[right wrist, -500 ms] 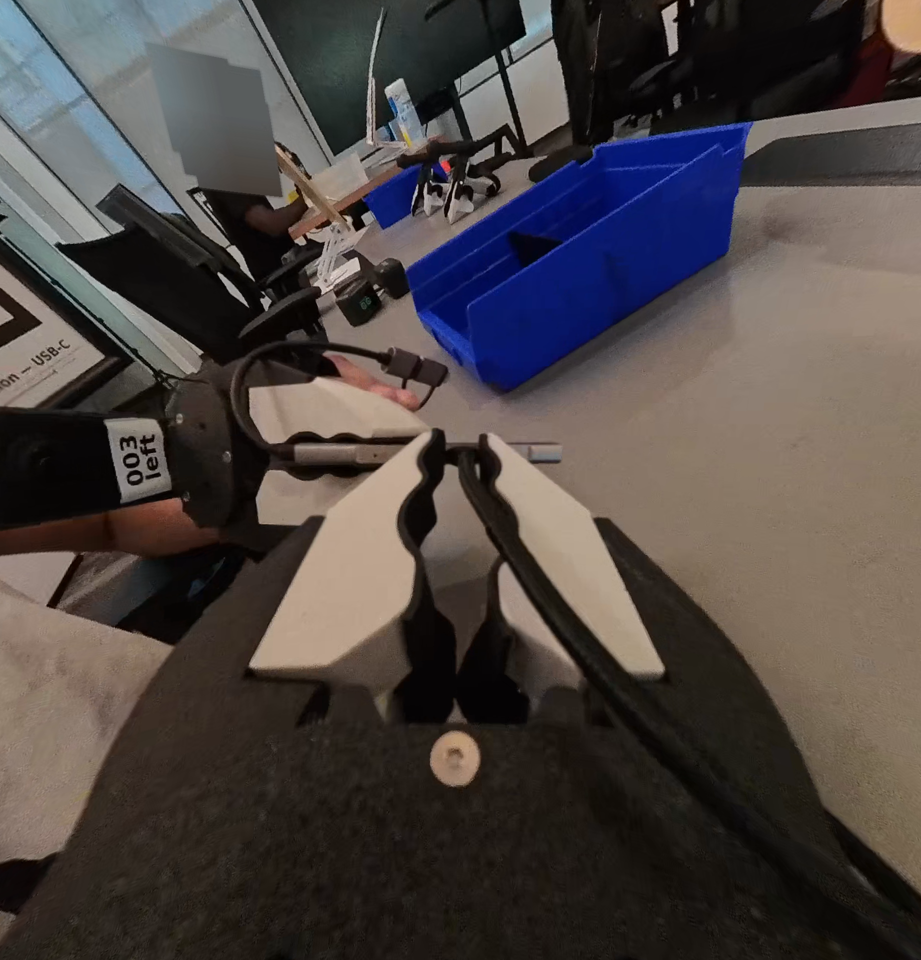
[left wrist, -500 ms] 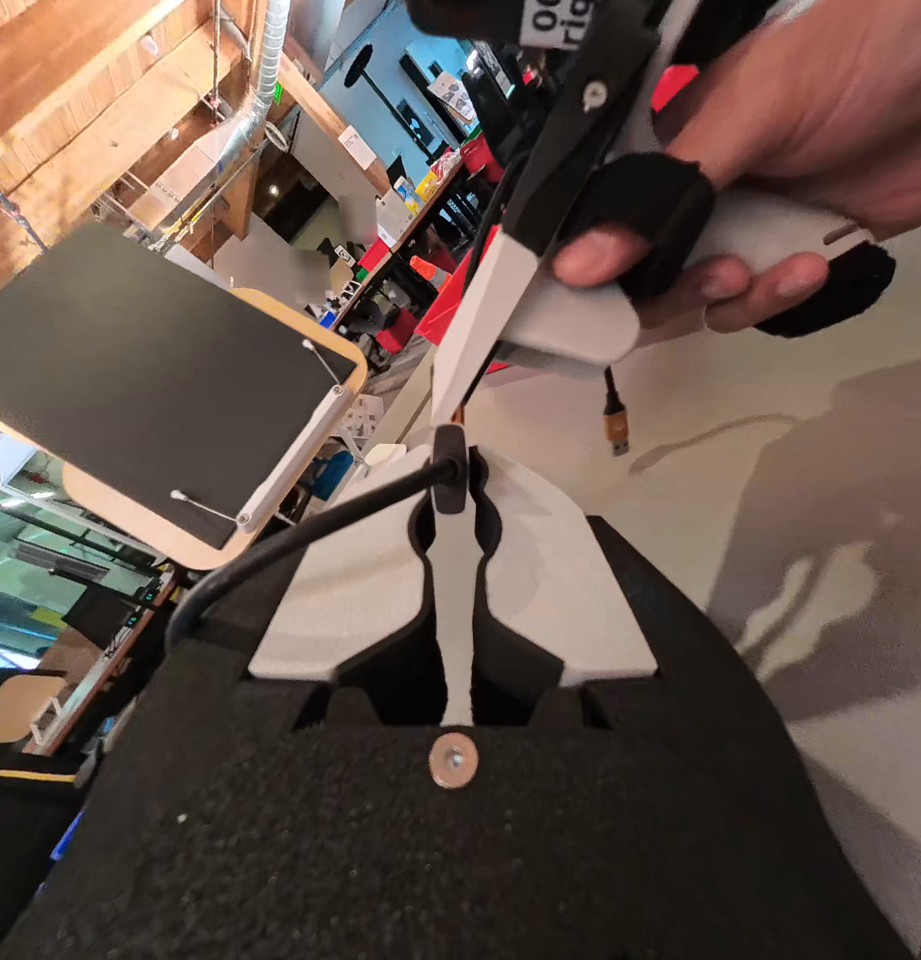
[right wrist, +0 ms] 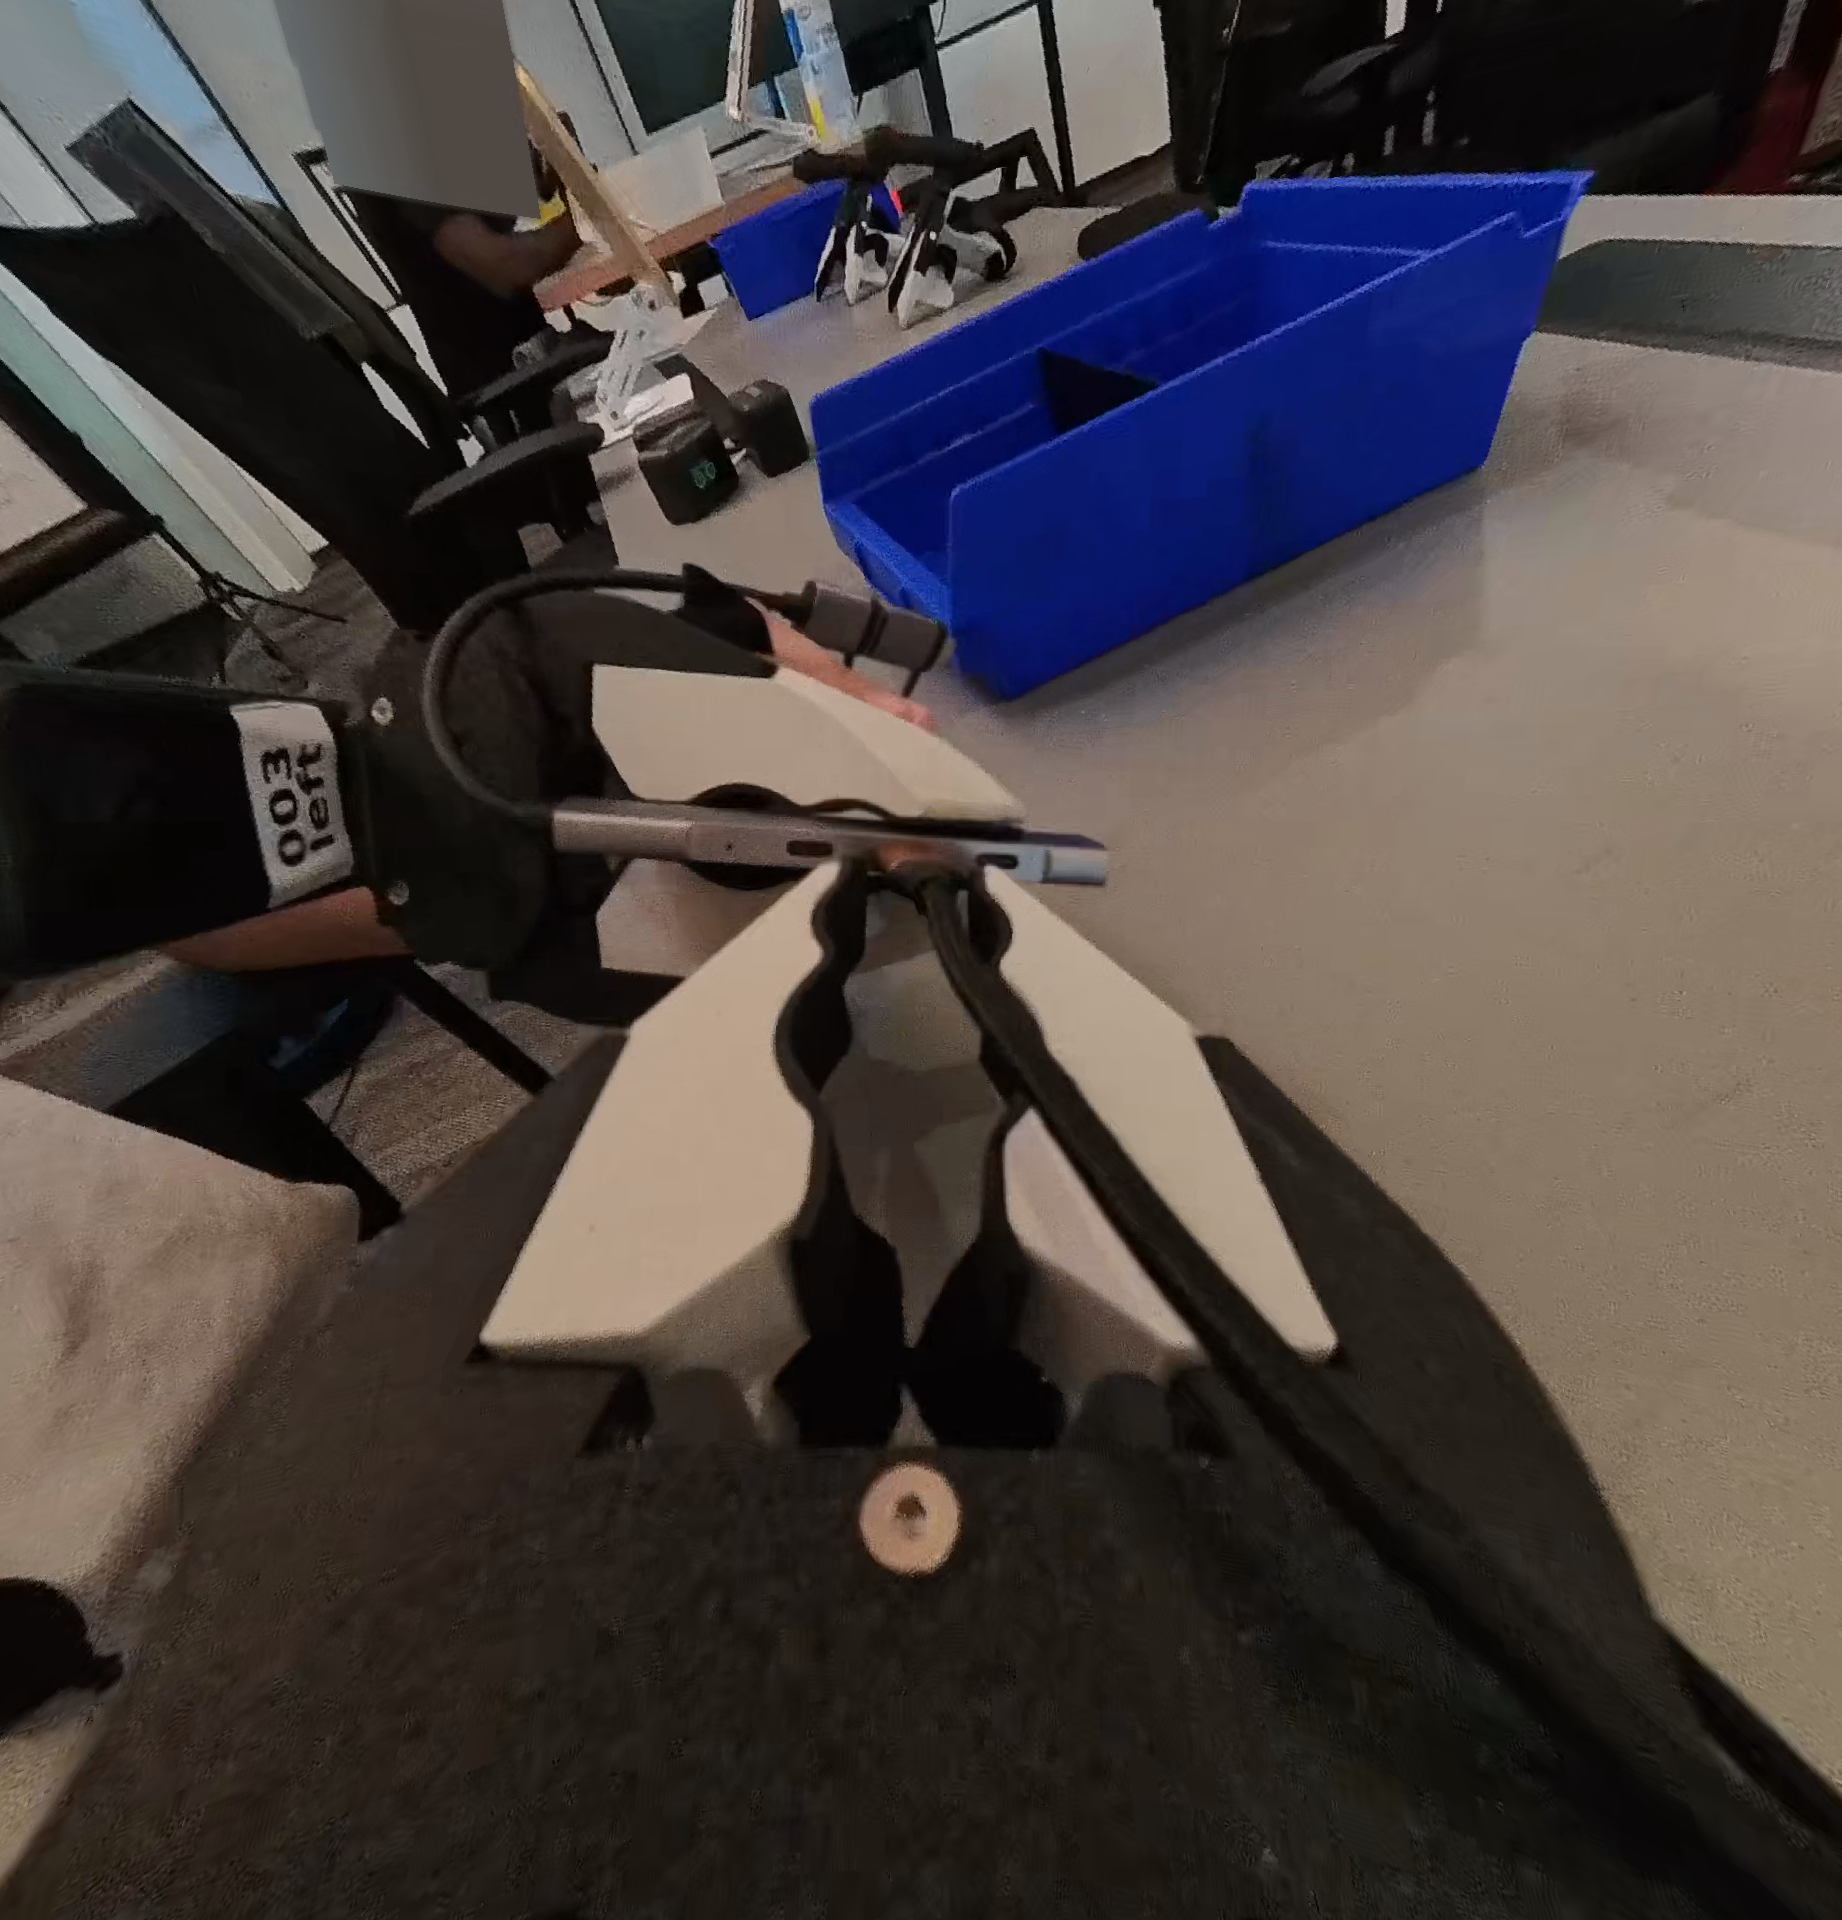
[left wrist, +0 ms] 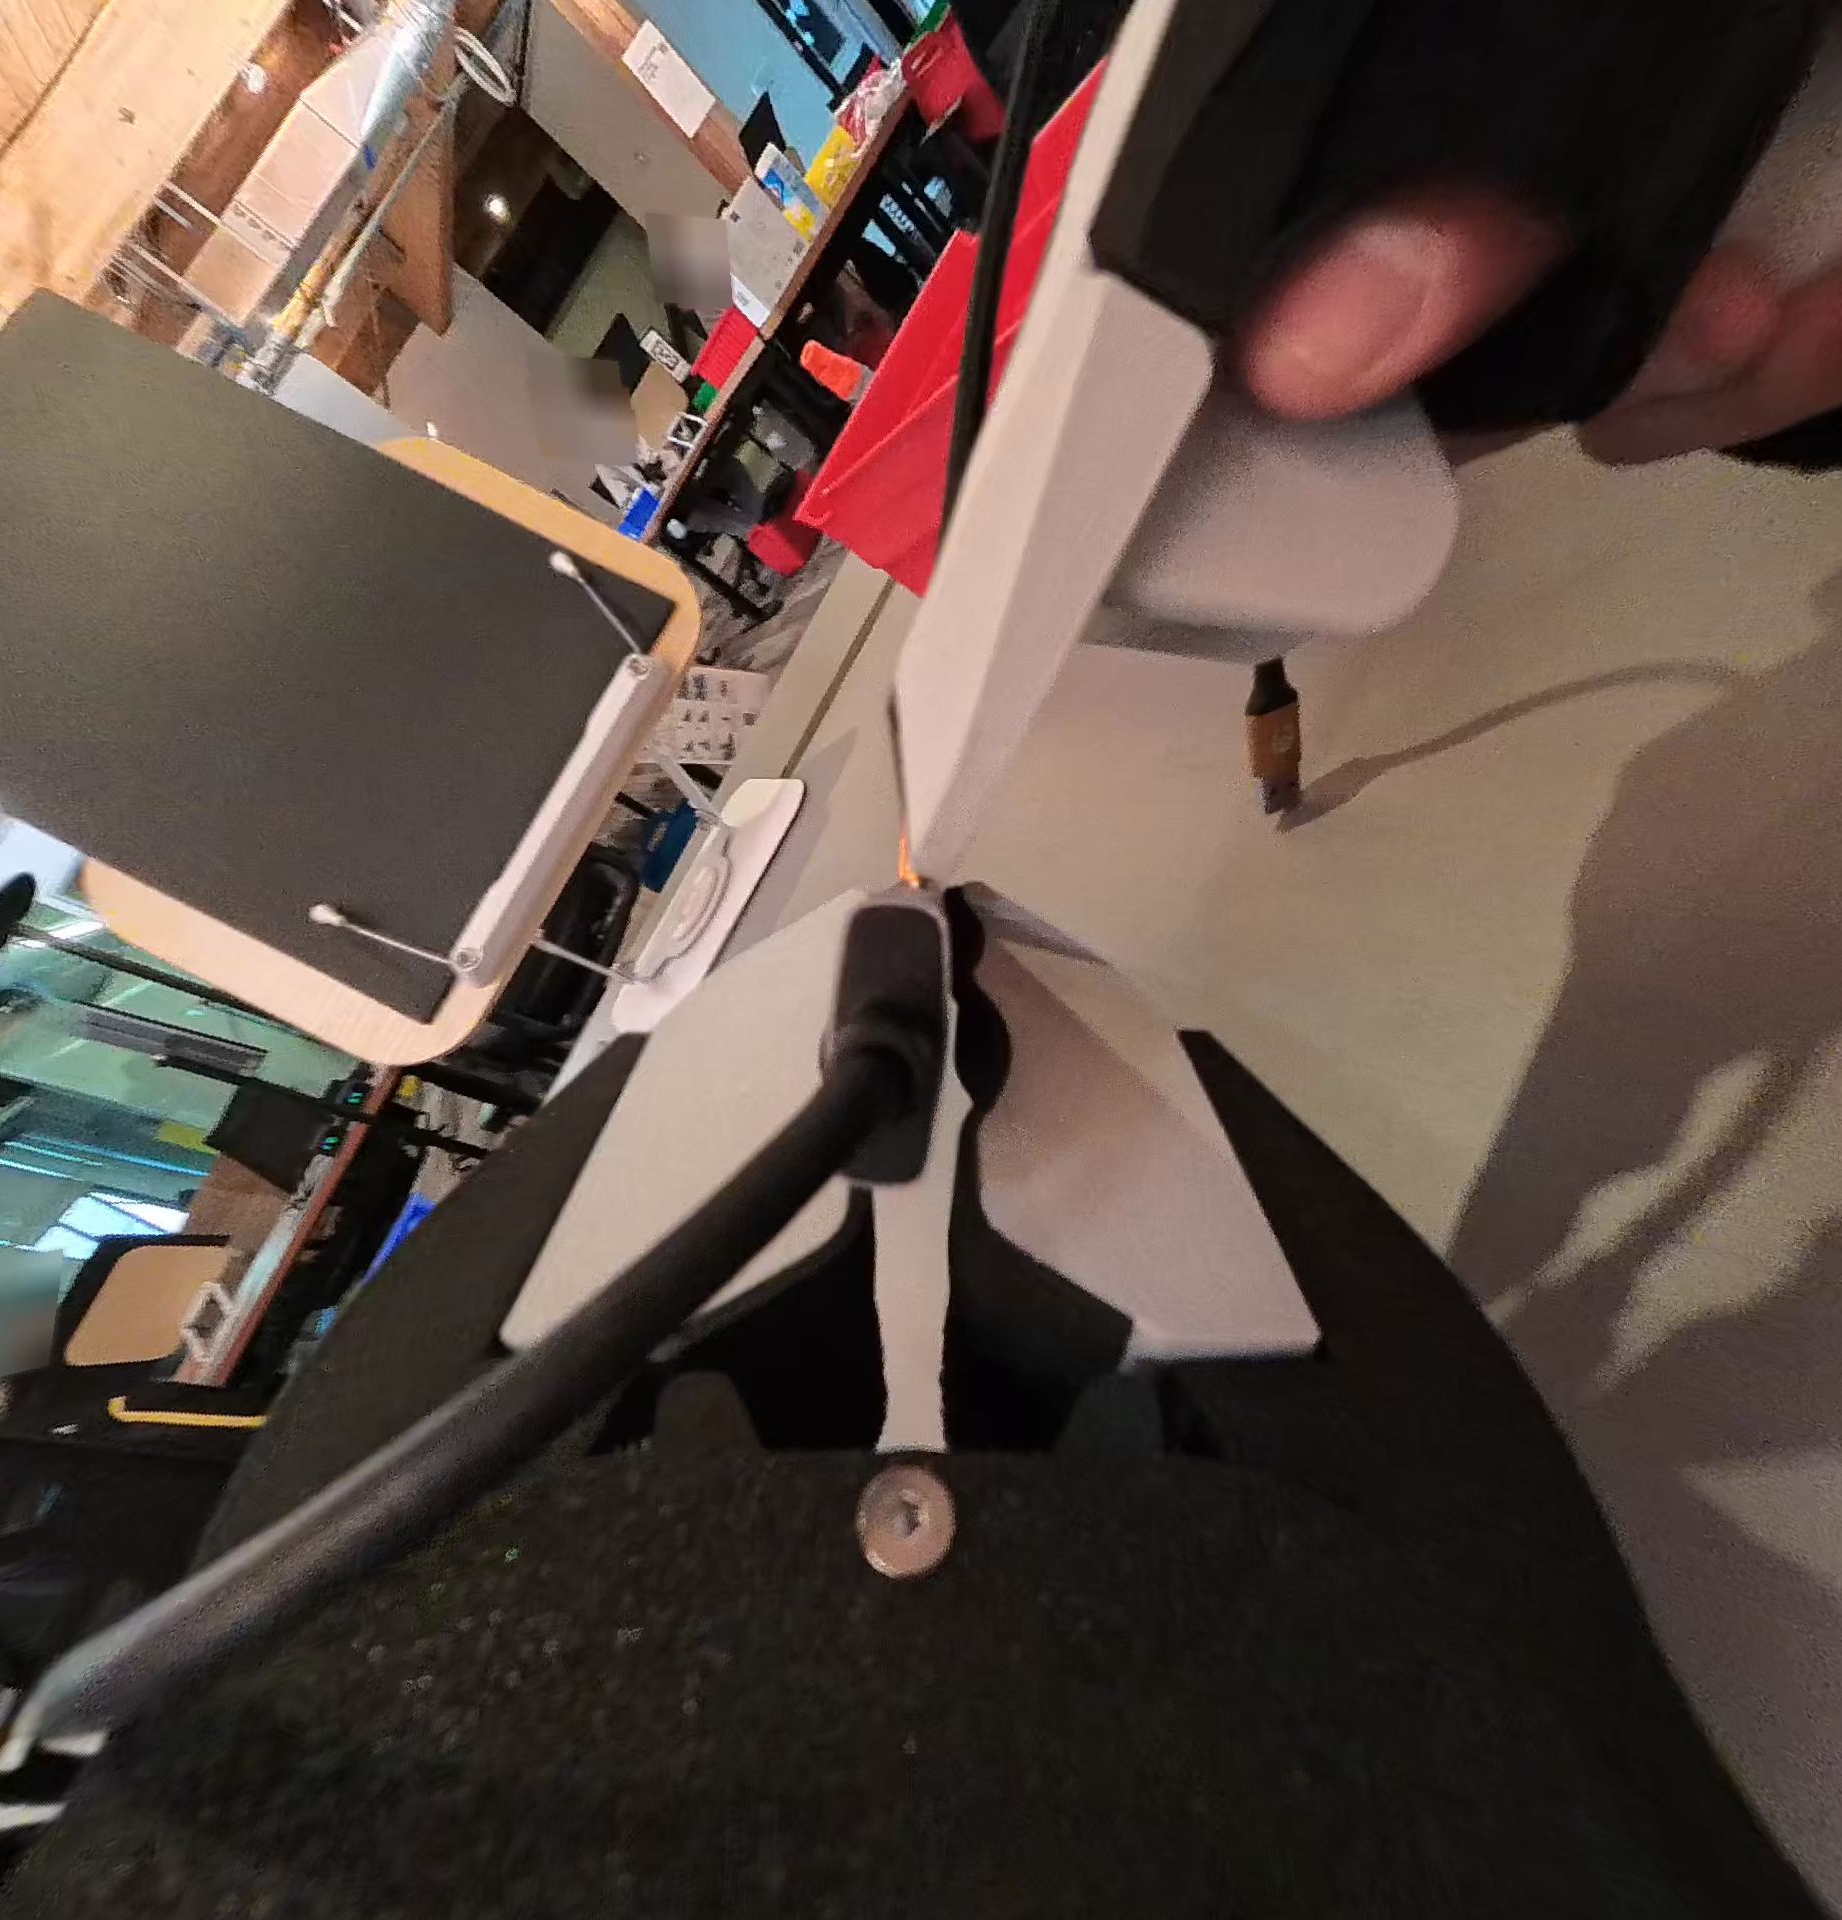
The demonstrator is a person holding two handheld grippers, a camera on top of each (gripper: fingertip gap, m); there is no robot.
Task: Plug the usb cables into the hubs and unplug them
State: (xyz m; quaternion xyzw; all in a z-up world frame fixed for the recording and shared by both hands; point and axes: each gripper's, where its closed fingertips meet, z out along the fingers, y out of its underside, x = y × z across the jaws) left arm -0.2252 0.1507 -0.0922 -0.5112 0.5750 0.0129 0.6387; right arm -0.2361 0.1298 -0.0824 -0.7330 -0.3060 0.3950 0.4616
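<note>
My left gripper is shut on a slim grey USB hub, seen edge-on between its fingers in the left wrist view. The hub's own black cable loops back to a loose plug. My right gripper is shut on a black braided cable. Its copper-coloured plug is pressed against the hub's port side; I cannot tell whether it is seated. The right gripper's white finger comes down onto the left gripper's tips. The cable's other orange plug dangles over the table.
A blue bin stands on the grey table beyond the hub. A red bin and a black board on a stand are behind. Small black devices and an office chair sit at the left. My two grippers' fingertips are within a few centimetres of each other.
The two grippers have moved closer together. The right gripper's plug now presses against the hub's side, and the hub fills more of the right wrist view.
</note>
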